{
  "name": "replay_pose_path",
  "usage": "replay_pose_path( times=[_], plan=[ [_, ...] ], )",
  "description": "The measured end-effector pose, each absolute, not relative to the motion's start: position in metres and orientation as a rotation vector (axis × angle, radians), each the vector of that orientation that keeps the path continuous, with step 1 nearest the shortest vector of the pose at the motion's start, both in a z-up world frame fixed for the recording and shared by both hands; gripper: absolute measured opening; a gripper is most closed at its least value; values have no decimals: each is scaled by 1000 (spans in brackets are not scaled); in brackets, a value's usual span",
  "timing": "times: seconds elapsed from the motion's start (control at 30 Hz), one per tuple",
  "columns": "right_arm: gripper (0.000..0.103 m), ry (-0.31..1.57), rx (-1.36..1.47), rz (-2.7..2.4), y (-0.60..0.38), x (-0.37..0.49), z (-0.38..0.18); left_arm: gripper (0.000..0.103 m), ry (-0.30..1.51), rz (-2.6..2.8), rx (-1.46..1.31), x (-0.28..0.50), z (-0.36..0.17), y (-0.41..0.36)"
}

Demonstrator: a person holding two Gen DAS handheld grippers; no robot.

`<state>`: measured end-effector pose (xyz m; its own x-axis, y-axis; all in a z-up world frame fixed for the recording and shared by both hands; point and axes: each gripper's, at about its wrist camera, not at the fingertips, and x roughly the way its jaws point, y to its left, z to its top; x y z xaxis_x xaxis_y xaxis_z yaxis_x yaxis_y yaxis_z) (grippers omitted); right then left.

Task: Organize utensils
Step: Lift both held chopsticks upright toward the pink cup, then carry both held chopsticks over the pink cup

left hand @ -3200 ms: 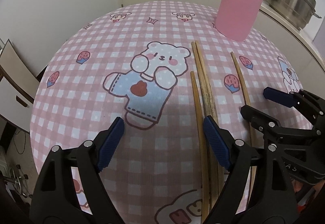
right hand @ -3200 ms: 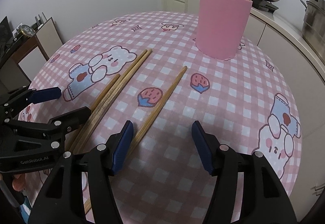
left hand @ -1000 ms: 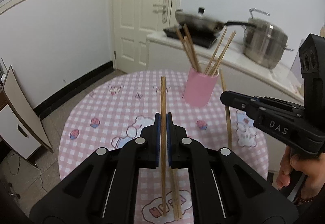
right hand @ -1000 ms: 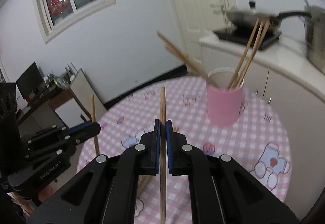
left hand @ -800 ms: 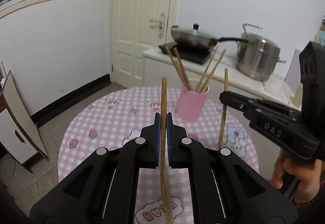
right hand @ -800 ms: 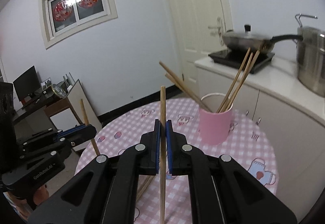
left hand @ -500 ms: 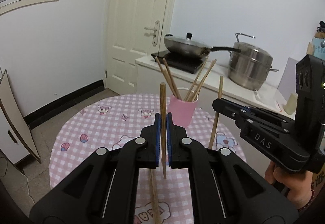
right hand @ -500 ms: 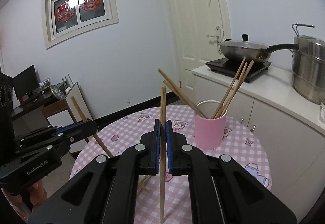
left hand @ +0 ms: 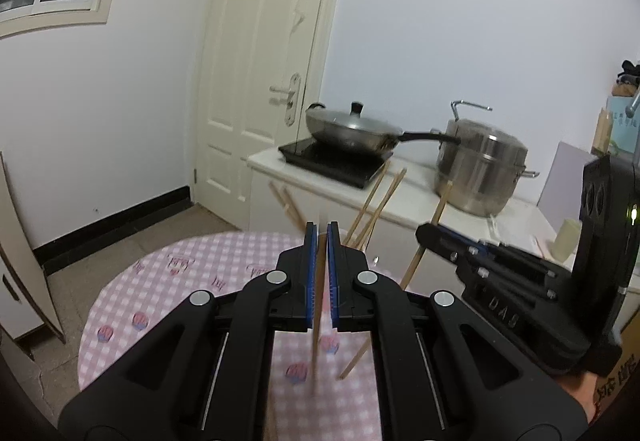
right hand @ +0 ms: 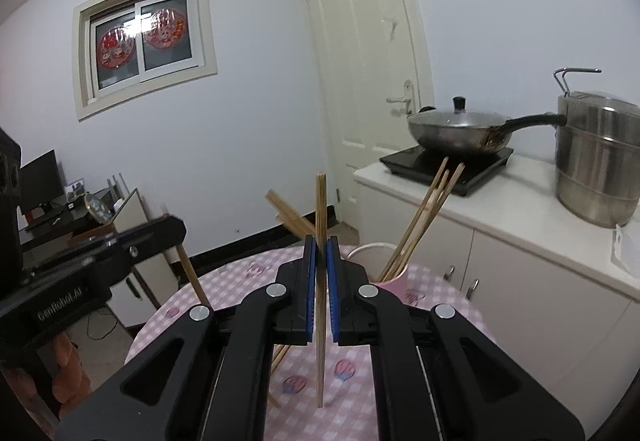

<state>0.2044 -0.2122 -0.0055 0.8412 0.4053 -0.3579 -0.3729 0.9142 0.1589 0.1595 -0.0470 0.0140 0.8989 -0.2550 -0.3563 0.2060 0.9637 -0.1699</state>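
A: Both grippers have risen well clear of the desk [right hand: 460,305] since picking up.

B: Yes. The left gripper [left hand: 321,269] pinches one chopstick [left hand: 316,337], the right gripper [right hand: 320,277] another chopstick [right hand: 320,209], both upright, with the pink cup [right hand: 394,277] just ahead; dropping them in looks next.

My two wooden chopsticks [left hand: 316,325] [right hand: 320,281] stand upright at frame centre; pink cup [right hand: 394,279] centre-right holds more.

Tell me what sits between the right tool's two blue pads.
One wooden chopstick, clamped upright between the pads of the right tool, its tip hanging above the table. The right wrist view shows it.
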Motion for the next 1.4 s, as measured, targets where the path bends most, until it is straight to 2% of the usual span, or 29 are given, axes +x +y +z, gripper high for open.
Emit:
replay_pose_path(
  times=[0.23, 0.6, 0.77, 0.8, 0.83, 0.9, 1.2, 1.33, 1.4],
  plan=[
    [4, 379, 82, 385, -227, 222, 0, 6, 365, -263, -91, 193, 26, -72],
    [4, 474, 119, 422, -233, 243, -16, 7, 644, -285, -213, 235, -41, -42],
    [4, 509, 111, 421, -227, 249, -20, 7, 721, -320, -189, 243, -61, -51],
    [4, 515, 110, 423, -227, 251, -21, 11, 729, -326, -181, 245, -64, -55],
    [4, 524, 109, 425, -226, 251, -23, 35, 741, -336, -176, 247, -67, -59],
    [4, 529, 107, 424, -226, 252, -23, 74, 717, -334, -182, 246, -70, -63],
    [4, 548, 100, 428, -231, 258, -22, 73, 773, -299, -86, 270, -93, -83],
    [5, 553, 98, 429, -233, 263, -23, 51, 811, -295, -59, 283, -103, -90],
    [5, 555, 97, 431, -234, 265, -23, 46, 824, -287, -48, 290, -108, -93]
  ],
)
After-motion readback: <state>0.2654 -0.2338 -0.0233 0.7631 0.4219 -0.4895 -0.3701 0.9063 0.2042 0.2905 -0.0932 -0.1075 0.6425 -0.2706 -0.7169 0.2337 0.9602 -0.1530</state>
